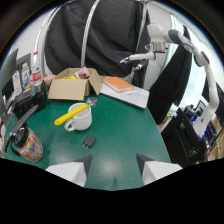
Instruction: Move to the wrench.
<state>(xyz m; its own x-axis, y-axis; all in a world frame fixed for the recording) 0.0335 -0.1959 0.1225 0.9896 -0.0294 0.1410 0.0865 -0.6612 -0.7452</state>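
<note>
Claw: the claw (114, 167) sits at the bottom centre of the frame, its two pale fingers (75, 169) spread wide apart with bare green surface between them, holding nothing.
Wrench: the wrench (75, 112) has a yellow handle and a metal head; it lies across the top of the white mug (80, 118), left of centre in the frame, well beyond the fingers.
Worktop: the green worktop (125, 135) fills the middle of the frame.
Black adapter: a small black adapter (89, 141) lies on the green surface just in front of the mug, between the mug and the fingers.
Cardboard box: an open cardboard box (72, 86) stands behind the mug, upper left of centre.
Books: an orange book (118, 84) rests on a white one, right of the box.
Colourful cup: a patterned cup (30, 146) stands at the left edge.
Robot arm: a white robot arm (172, 40) shows at the upper right, off the worktop.
</note>
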